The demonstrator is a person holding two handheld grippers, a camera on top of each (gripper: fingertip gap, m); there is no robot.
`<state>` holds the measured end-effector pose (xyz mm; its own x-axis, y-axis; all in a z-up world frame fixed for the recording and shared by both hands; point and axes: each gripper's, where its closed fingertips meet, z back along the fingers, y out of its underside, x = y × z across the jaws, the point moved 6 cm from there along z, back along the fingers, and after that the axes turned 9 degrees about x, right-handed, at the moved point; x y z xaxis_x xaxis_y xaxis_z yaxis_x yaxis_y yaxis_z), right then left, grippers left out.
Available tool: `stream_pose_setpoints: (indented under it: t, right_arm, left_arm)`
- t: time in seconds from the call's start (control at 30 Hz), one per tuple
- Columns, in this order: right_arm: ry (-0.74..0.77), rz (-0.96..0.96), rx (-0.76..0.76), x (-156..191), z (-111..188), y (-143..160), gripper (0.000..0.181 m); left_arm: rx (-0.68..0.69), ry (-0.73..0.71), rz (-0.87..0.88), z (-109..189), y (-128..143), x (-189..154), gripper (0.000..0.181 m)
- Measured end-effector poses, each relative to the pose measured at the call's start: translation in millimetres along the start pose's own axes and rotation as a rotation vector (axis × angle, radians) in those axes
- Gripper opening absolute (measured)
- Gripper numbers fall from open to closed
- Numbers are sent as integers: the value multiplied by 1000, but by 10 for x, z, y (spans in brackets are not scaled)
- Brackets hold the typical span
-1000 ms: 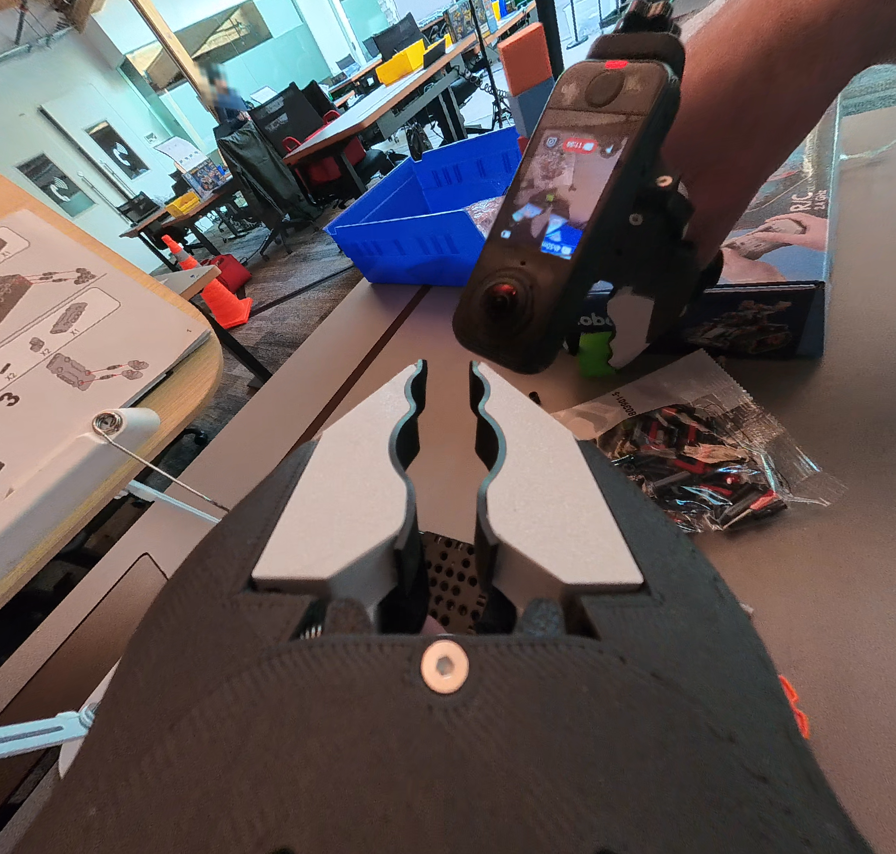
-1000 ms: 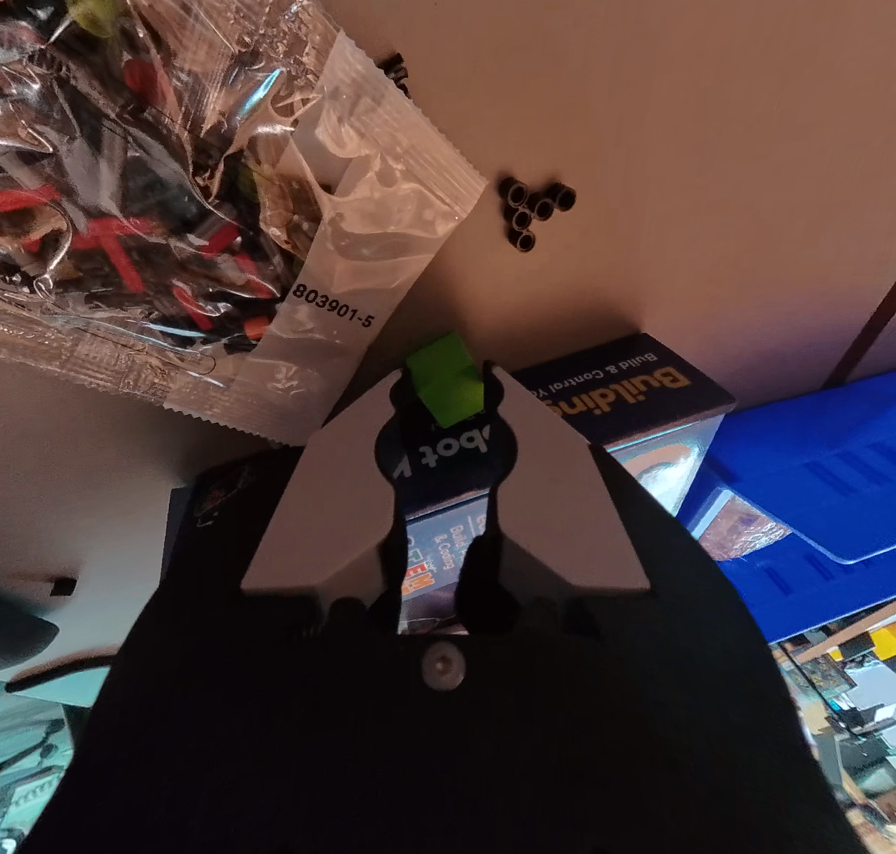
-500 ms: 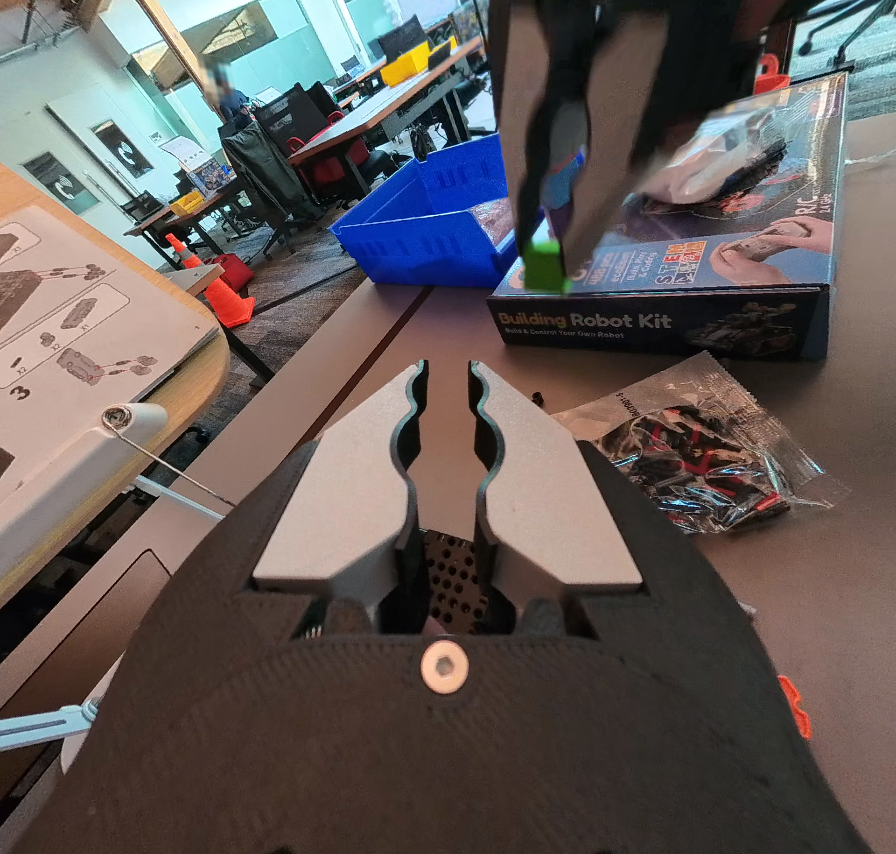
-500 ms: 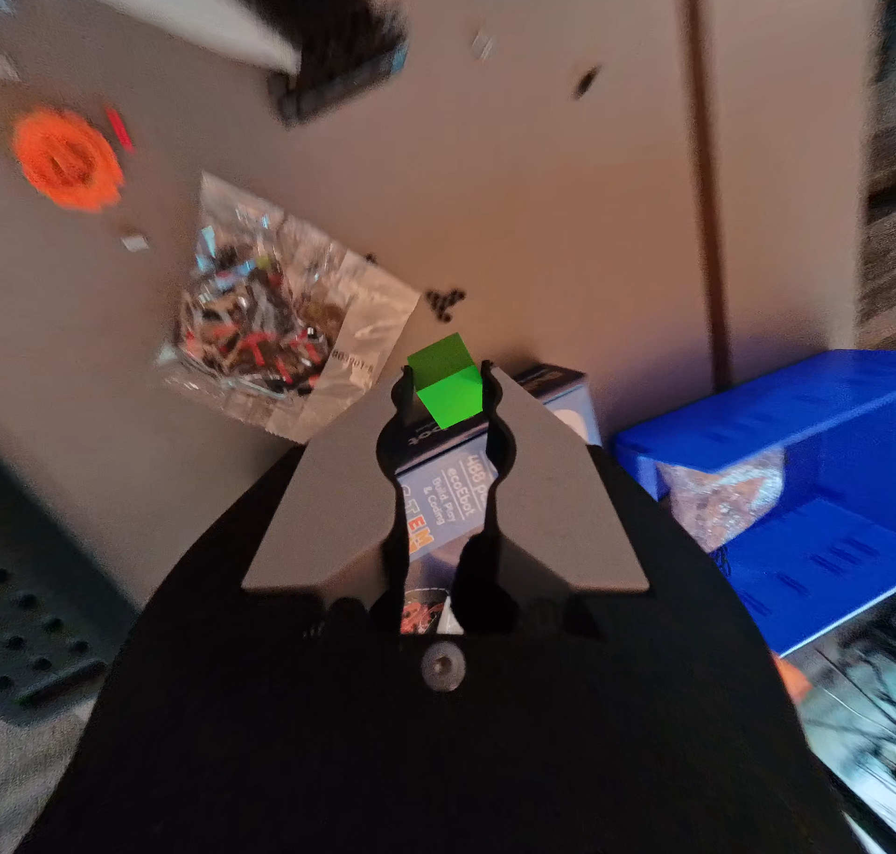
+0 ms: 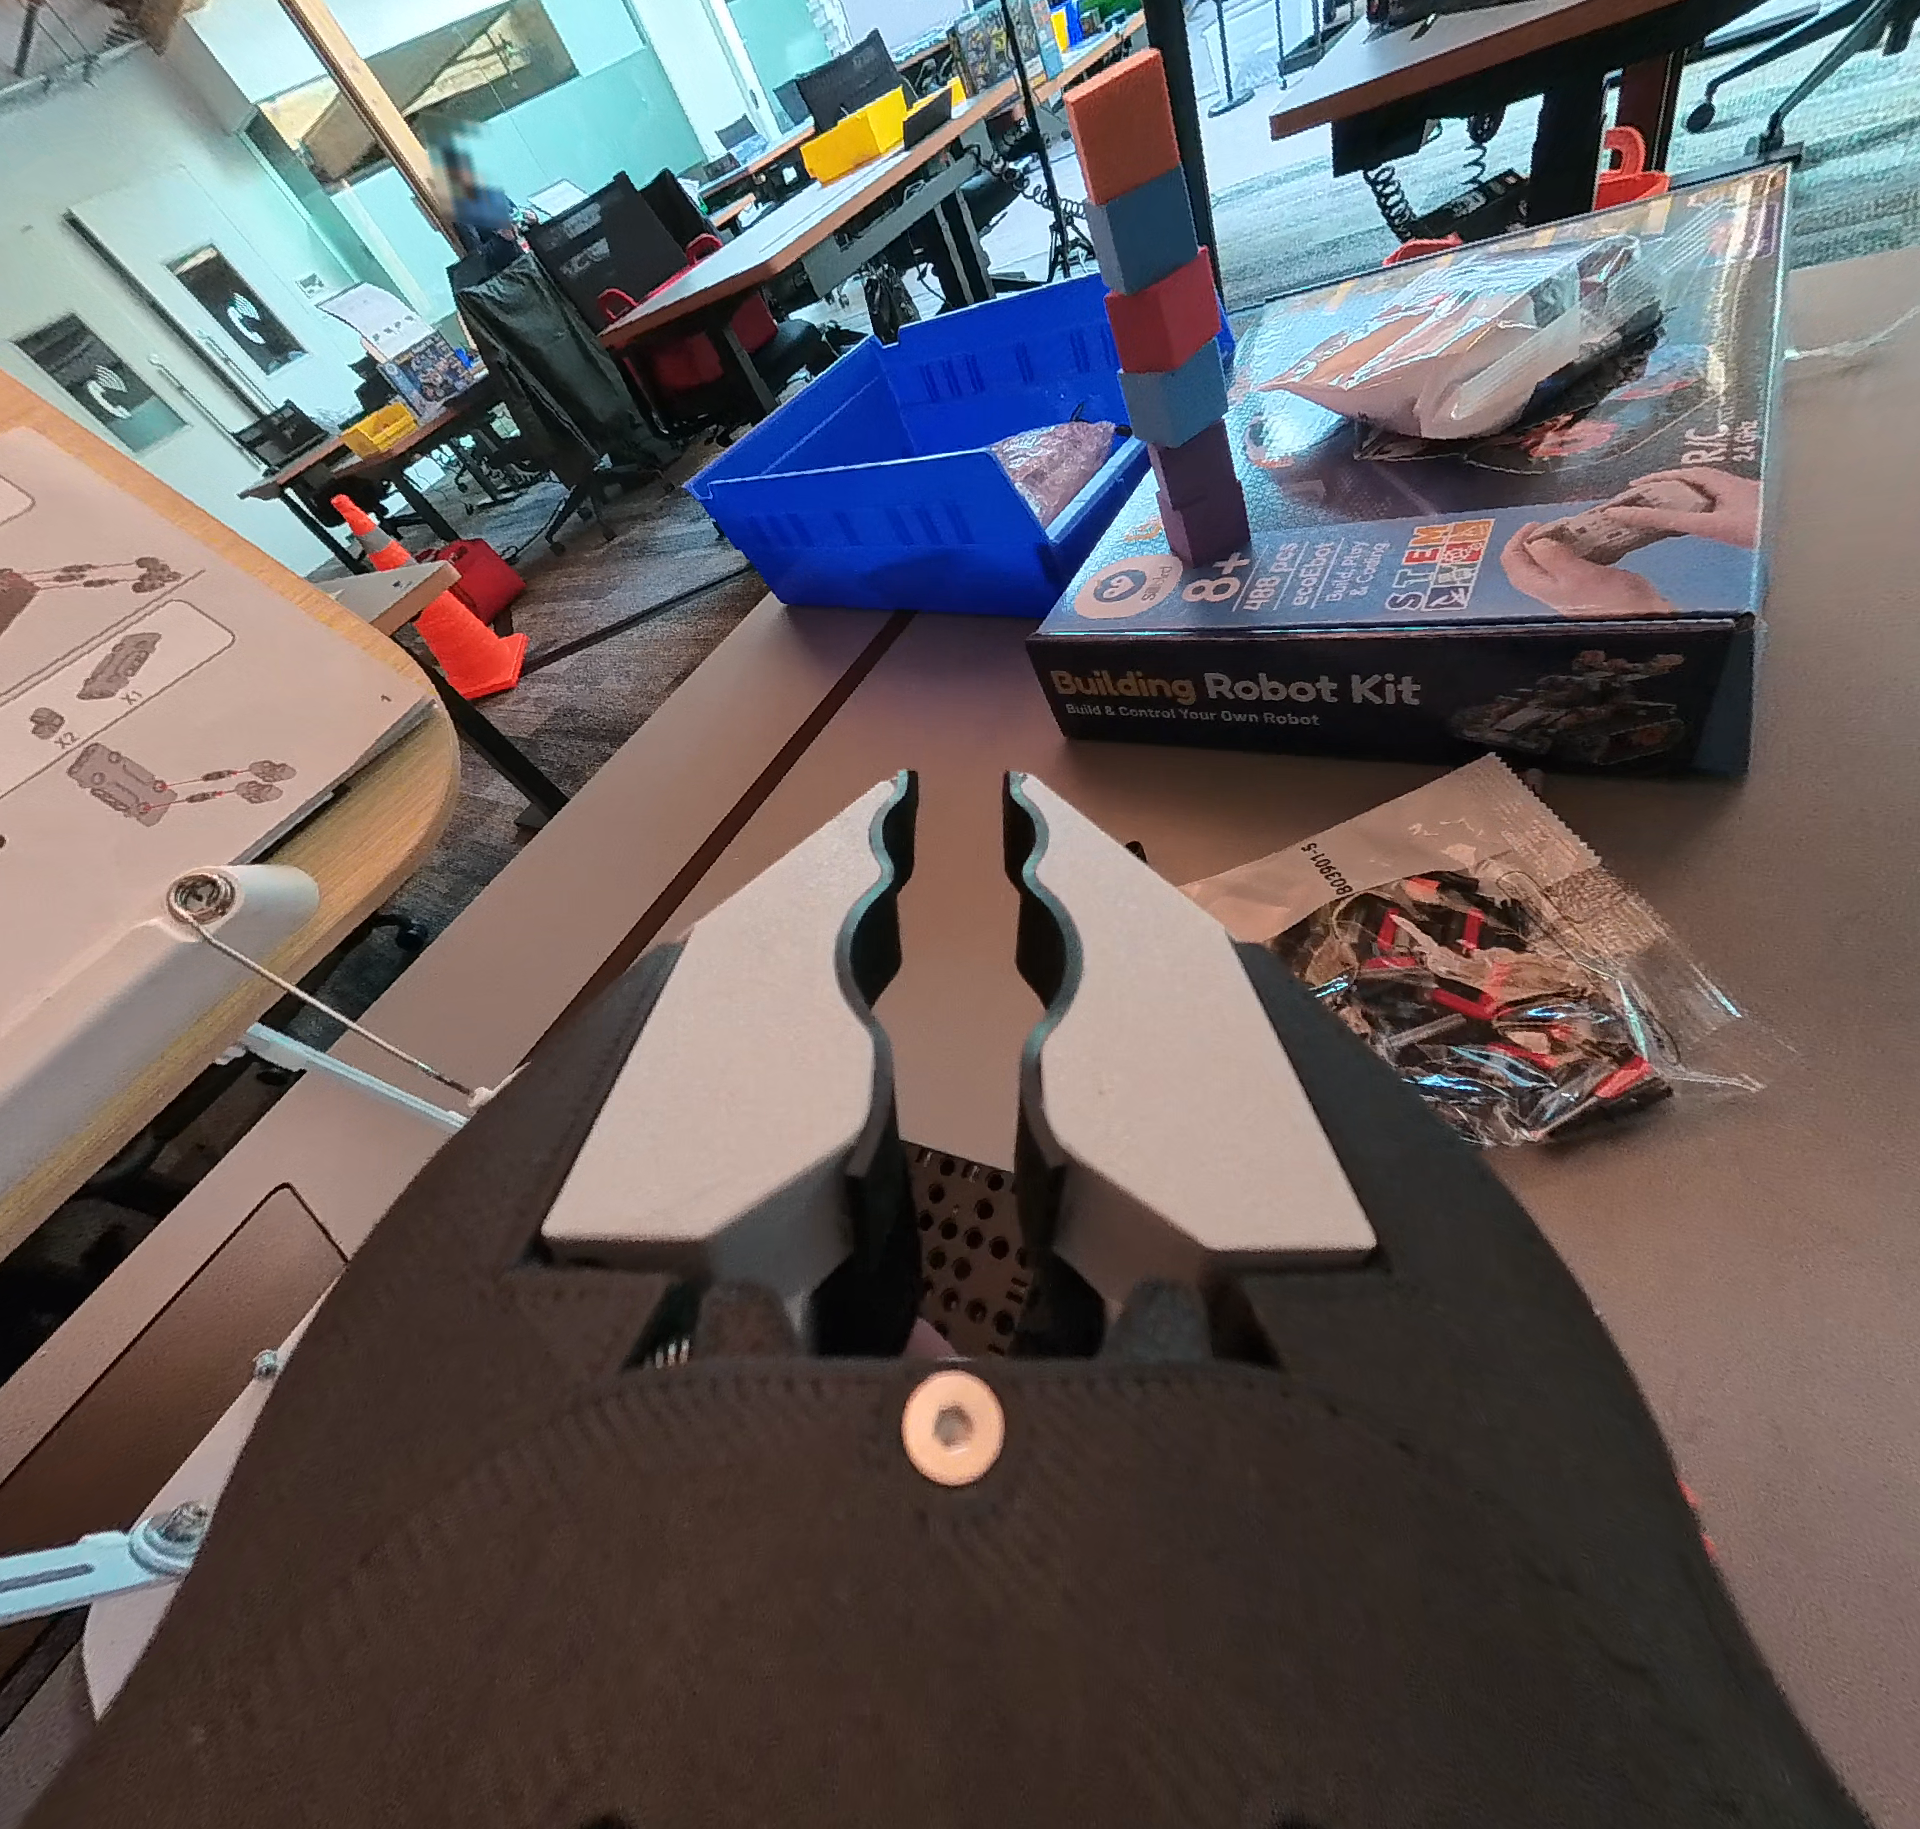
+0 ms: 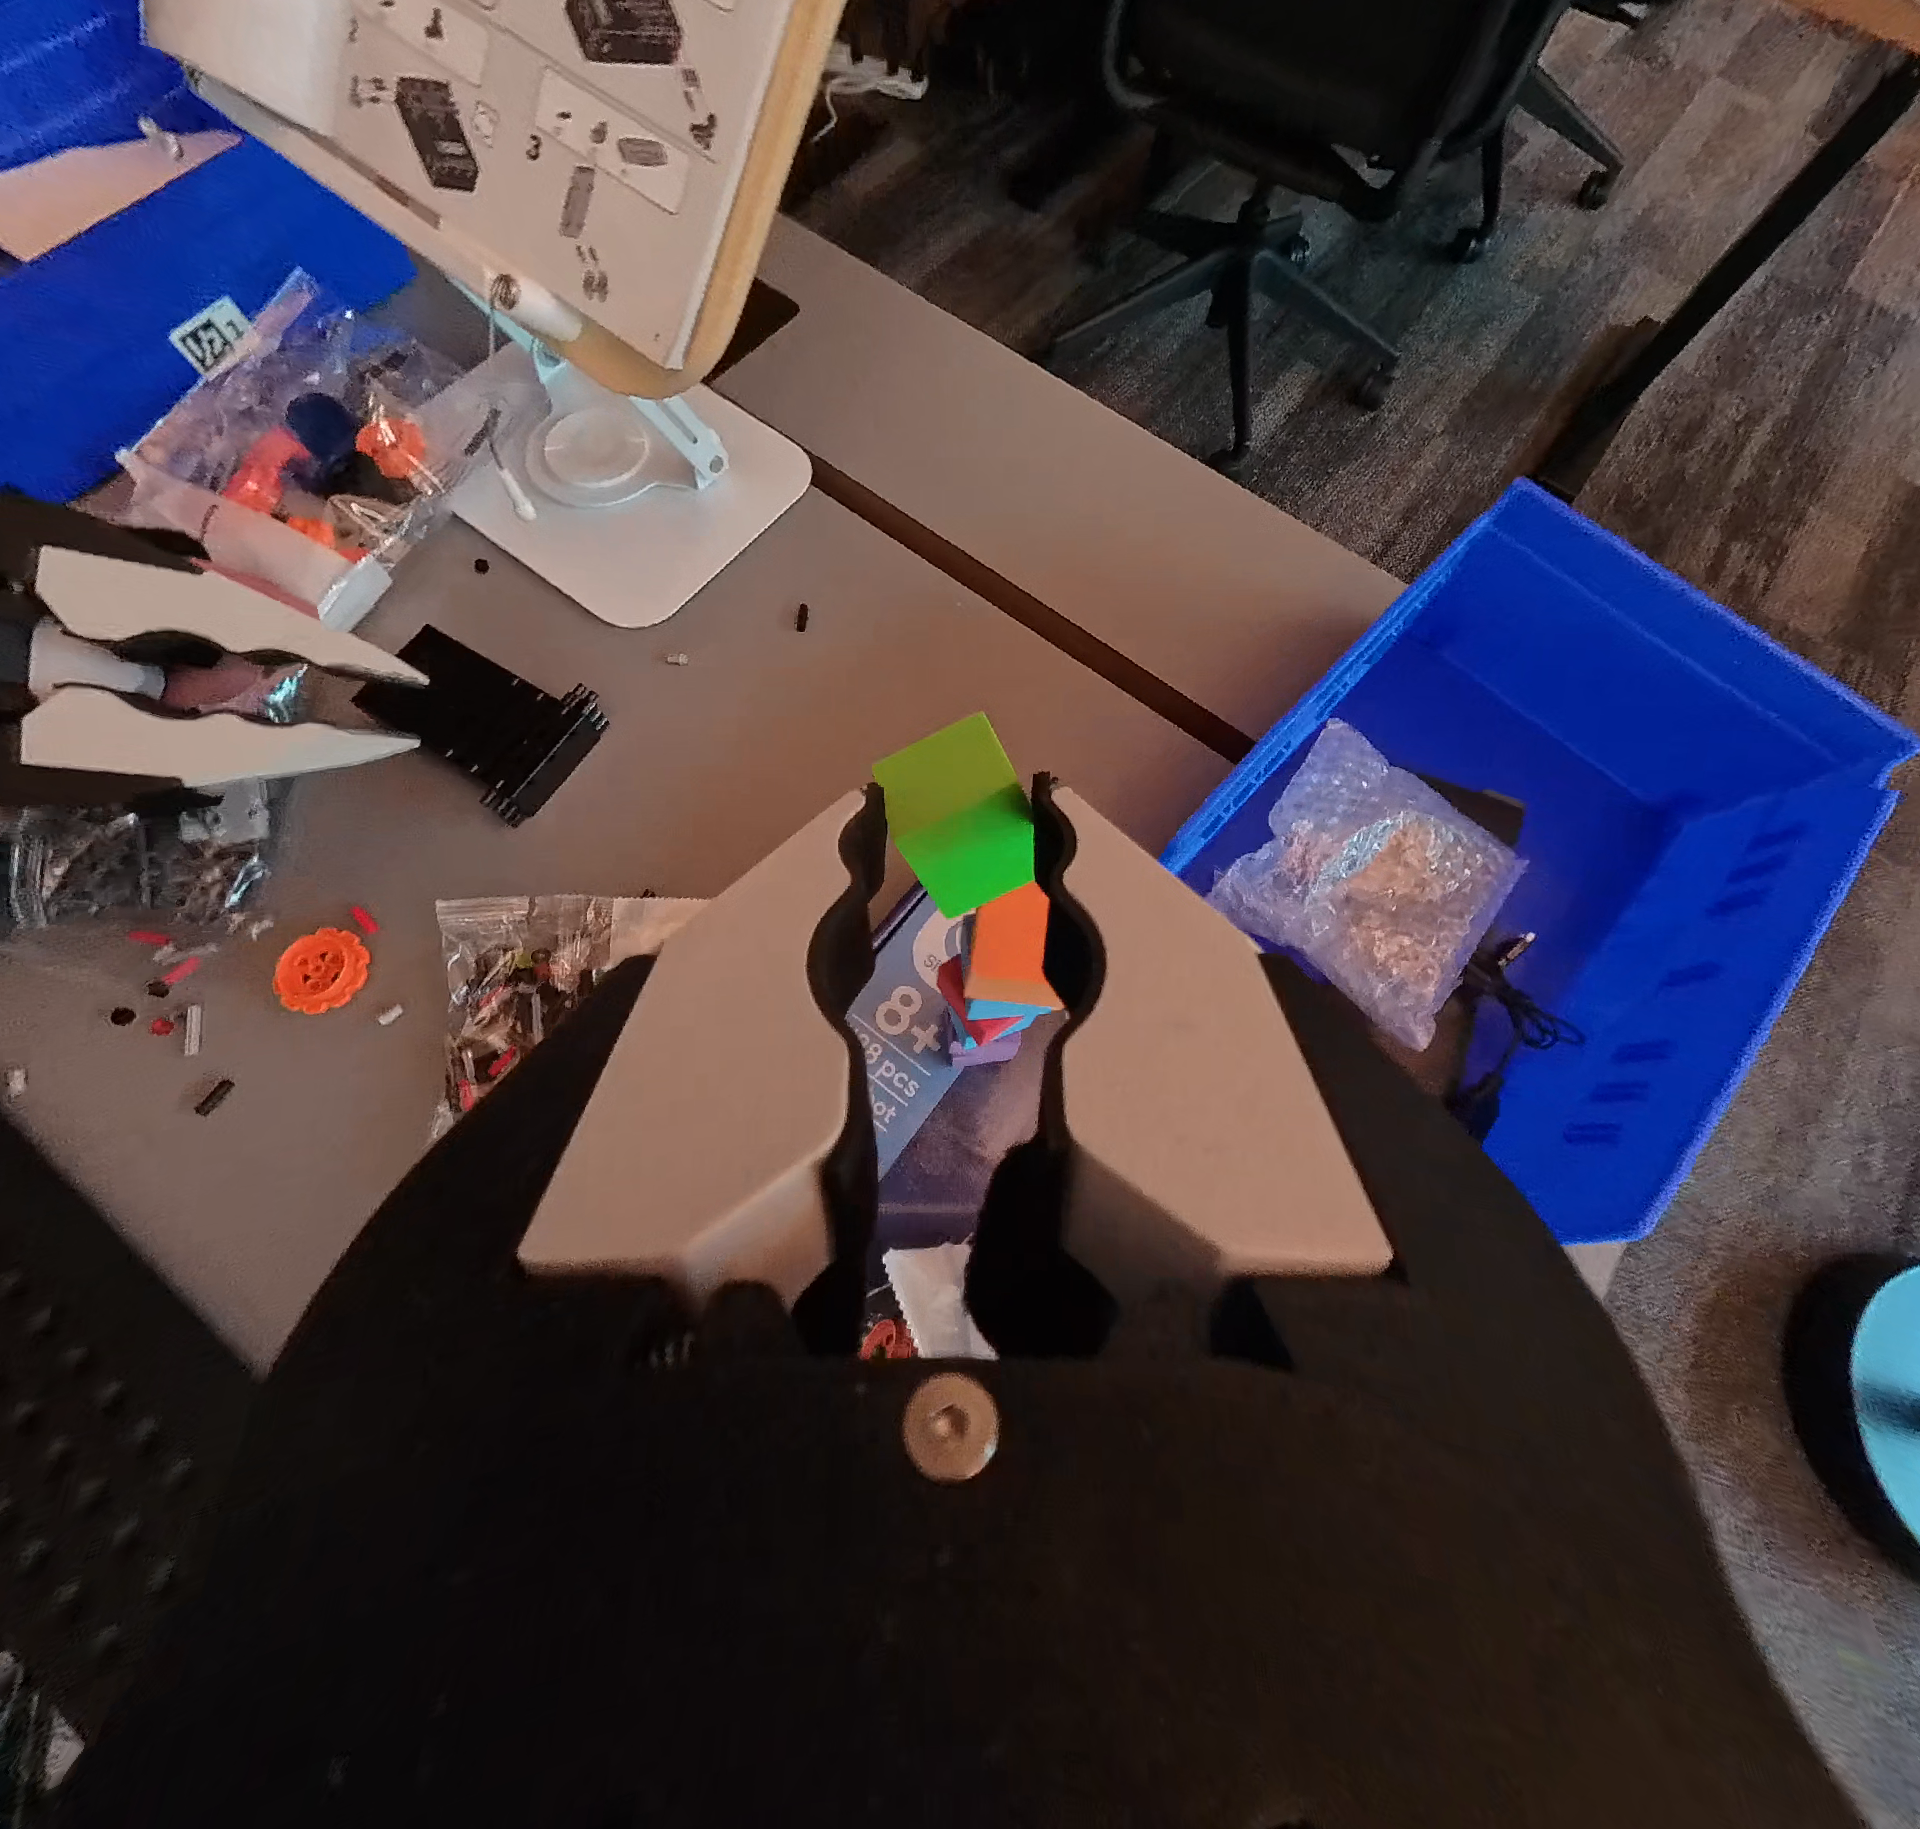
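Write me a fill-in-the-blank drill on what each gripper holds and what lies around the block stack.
1. The right gripper is shut on a ____ cube.
2. The stack of blocks stands on the kit box; its top block is ____.
3. The left gripper holds ____, its jaws slightly apart.
4. The bubble-wrapped bundle lies inside the ____ bin.

Missing words: green; orange; nothing; blue
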<state>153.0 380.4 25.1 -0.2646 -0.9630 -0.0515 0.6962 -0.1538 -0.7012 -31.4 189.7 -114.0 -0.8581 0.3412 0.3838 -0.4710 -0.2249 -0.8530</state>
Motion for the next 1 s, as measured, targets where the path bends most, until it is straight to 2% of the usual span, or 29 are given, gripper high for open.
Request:
stream_pose_setpoints:
  t: [0.3,0.6,1.0]
  right_arm:
    - [-107,-152,-76,-198,-151,224,27]
    - [-164,-199,-124,-241,-246,348,28]
    - [-148,-204,-159,-250,-146,401,39]
  left_arm:
    - [7,5,3,-19,23,1,15]
    - [15,13,-1,-41,36,-21,15]
    - [20,17,-2,-51,44,-31,15]
